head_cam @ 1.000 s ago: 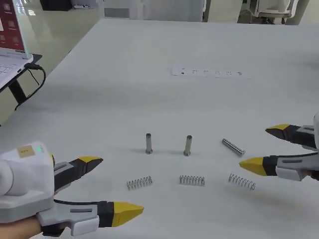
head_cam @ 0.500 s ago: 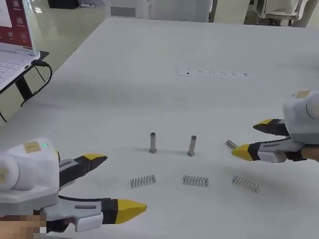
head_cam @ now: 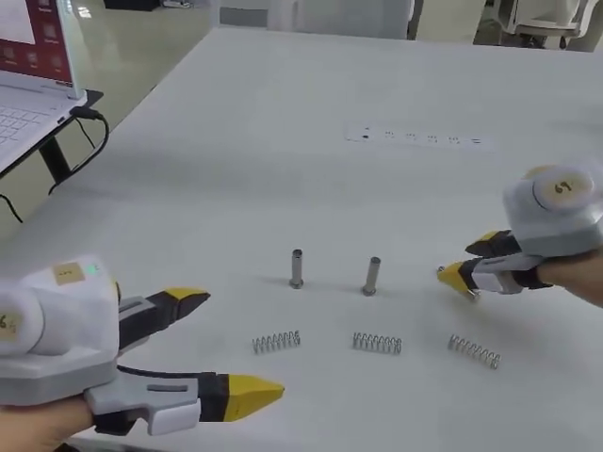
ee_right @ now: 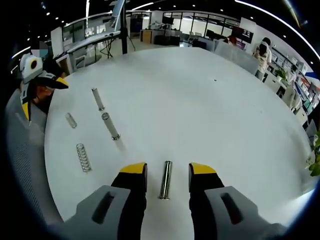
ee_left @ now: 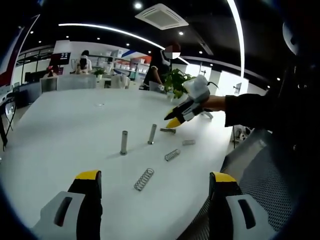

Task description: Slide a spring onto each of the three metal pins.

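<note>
Metal pins (head_cam: 372, 276) are set on the white table (head_cam: 283, 141). The left gripper (head_cam: 243, 344) is held wide open. The right gripper (ee_right: 167, 168) is narrowed around the lying pin (ee_right: 165, 182), seemingly without touching it. Two pins are stood upright behind three flat springs (head_cam: 377, 343).

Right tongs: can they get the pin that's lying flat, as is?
Probably yes: the lying pin sits between the open right tongs, with gaps on either side and nothing in the way.

On the table (head_cam: 236, 160), the left pin (head_cam: 297, 268) and middle pin (head_cam: 372, 276) stand upright side by side. The third pin (ee_right: 165, 180) lies to their right, between the right gripper (ee_right: 166, 168)'s jaws, seemingly untouched. Three springs (head_cam: 377, 343) lie in a row just before the pins.
</note>
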